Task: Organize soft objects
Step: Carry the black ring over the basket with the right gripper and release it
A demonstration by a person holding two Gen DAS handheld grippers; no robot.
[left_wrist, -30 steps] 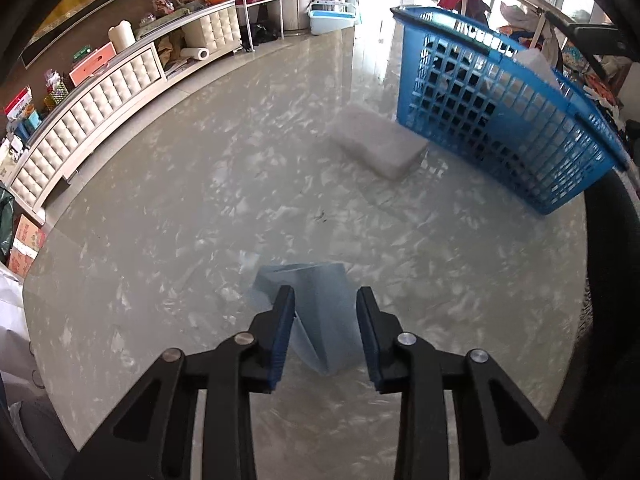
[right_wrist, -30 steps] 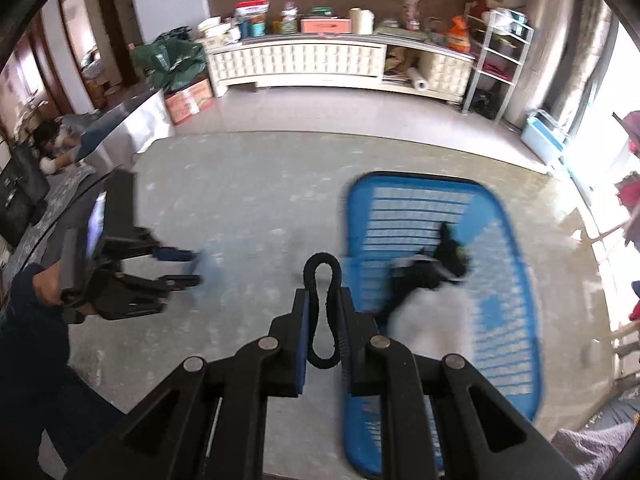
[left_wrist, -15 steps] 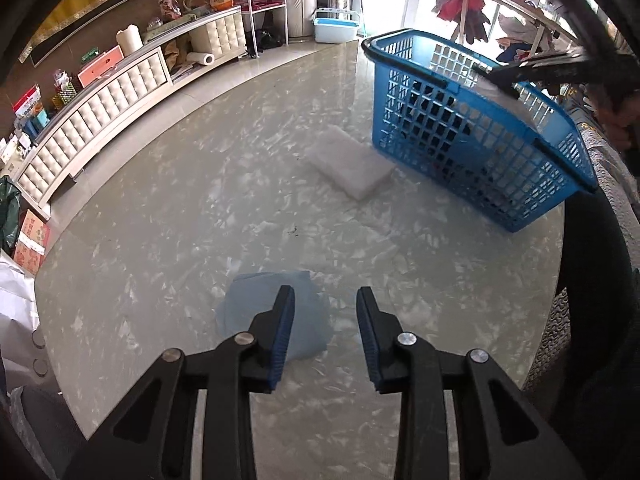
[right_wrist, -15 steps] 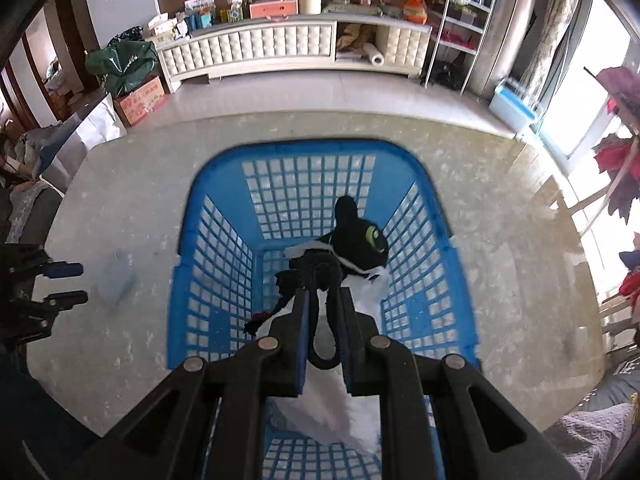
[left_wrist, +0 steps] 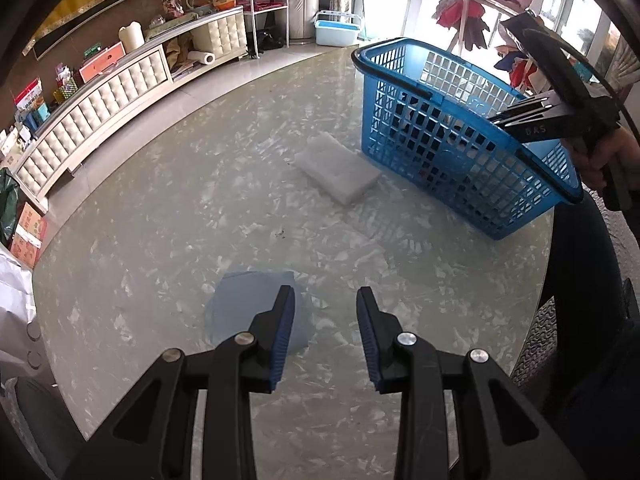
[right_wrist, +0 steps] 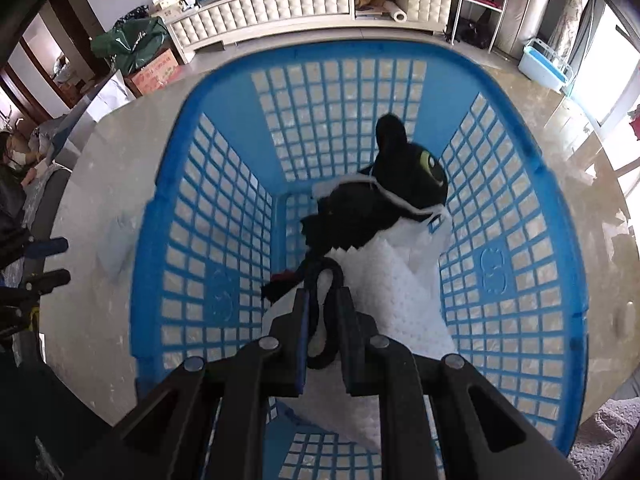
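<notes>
A blue plastic basket (left_wrist: 532, 184) stands on the glass table; it also shows in the right wrist view (right_wrist: 216, 216). My right gripper (right_wrist: 323, 300) is over the basket, shut on a black loop (right_wrist: 326, 272). A black plush toy (right_wrist: 392, 200) and a white foam sheet (right_wrist: 392, 292) lie inside the basket. My left gripper (left_wrist: 325, 312) is open and empty above a flat pale blue cloth (left_wrist: 248, 304). A white foam block (left_wrist: 338, 170) lies beside the basket.
The round glass table (left_wrist: 160, 240) has its edge close at the right. A white tufted cabinet (left_wrist: 100, 112) runs along the far wall. A clothes rack (left_wrist: 476, 0) stands behind the basket. A small blue bin (left_wrist: 338, 32) sits on the floor.
My right gripper has carried the black loop from beside the basket to over and down into it. My left gripper has drawn back from the blue cloth, which now lies flat.
</notes>
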